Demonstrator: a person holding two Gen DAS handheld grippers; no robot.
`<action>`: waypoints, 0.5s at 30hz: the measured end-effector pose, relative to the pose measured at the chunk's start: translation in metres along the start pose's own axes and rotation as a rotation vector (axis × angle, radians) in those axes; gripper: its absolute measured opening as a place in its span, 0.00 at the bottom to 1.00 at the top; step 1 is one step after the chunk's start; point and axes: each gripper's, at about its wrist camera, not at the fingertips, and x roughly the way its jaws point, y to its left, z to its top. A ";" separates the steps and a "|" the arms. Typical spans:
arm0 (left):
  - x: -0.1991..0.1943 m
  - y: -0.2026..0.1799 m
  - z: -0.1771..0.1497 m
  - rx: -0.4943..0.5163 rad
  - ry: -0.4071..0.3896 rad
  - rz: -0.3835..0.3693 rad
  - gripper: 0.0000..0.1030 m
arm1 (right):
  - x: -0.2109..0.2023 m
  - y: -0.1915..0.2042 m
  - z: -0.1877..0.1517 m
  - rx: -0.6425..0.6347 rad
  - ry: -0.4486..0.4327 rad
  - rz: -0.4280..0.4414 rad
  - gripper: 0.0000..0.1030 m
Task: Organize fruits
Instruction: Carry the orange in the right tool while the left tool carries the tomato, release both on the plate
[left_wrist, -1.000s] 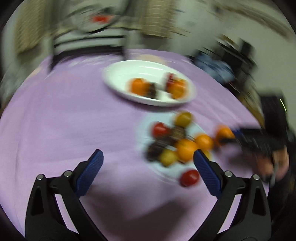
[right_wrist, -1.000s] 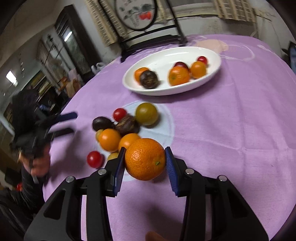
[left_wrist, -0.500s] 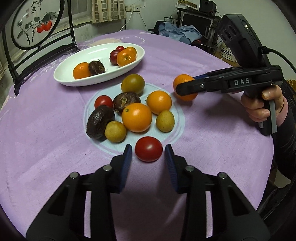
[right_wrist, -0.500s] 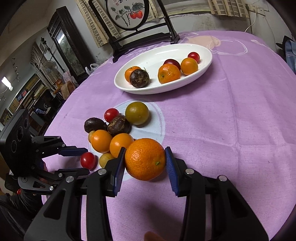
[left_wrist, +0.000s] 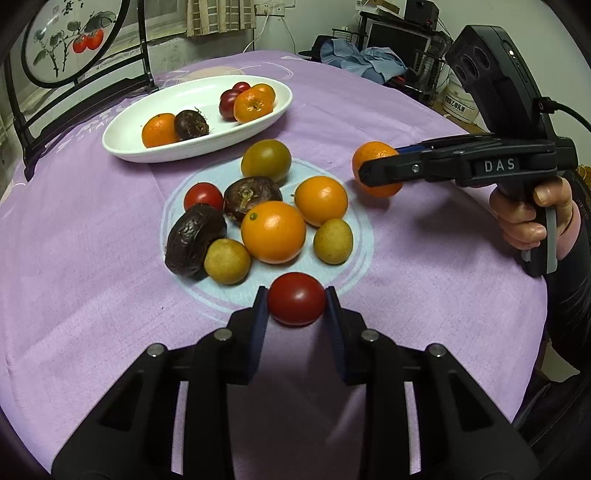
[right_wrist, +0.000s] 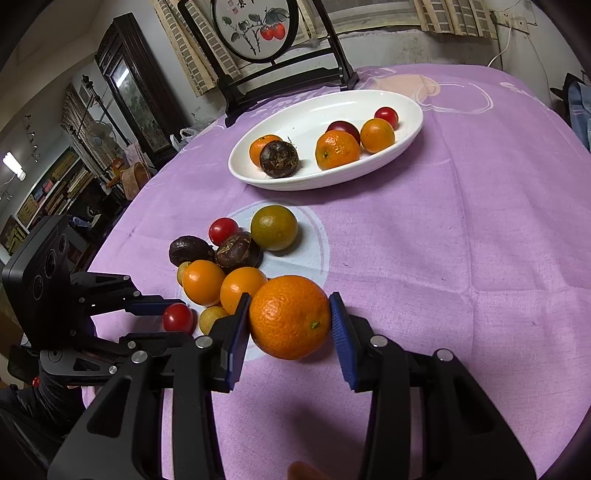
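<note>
Fruit sorting only partly done. In the white dish (left_wrist: 122, 147), at the far side of the purple tablecloth (left_wrist: 92, 258): two mandarins, one small orange fruit, one dark wrinkled fruit, one dark red fruit, one small red tomato. Outside the dish, on the pale circle printed on the cloth: a green-yellow citrus (left_wrist: 266, 159), a small tomato (left_wrist: 203, 196), two dark wrinkled fruits, two oranges, two small yellow-brown fruits.

Left gripper (left_wrist: 296, 310) closed on a red tomato (left_wrist: 296, 299) at the near edge of the circle, both pads pressing its sides; resting on the cloth or just off it, cannot tell. Right gripper (right_wrist: 290, 325) closed on a mandarin (right_wrist: 290, 317), to the right of the pile, low over the cloth, well apart from the dish.

Probably left to do: carrying these two to the dish, then the eight fruits on the circle. Roughly less than half finished, as judged from the counts.
</note>
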 end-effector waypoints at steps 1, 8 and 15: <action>-0.001 0.000 0.000 0.000 -0.001 -0.003 0.30 | 0.000 0.000 0.000 -0.001 0.000 0.001 0.41; -0.031 0.006 0.011 -0.025 -0.133 -0.081 0.30 | -0.005 0.003 0.008 0.002 -0.046 0.094 0.41; -0.031 0.045 0.085 -0.181 -0.262 0.062 0.30 | -0.001 0.001 0.058 0.048 -0.235 -0.020 0.41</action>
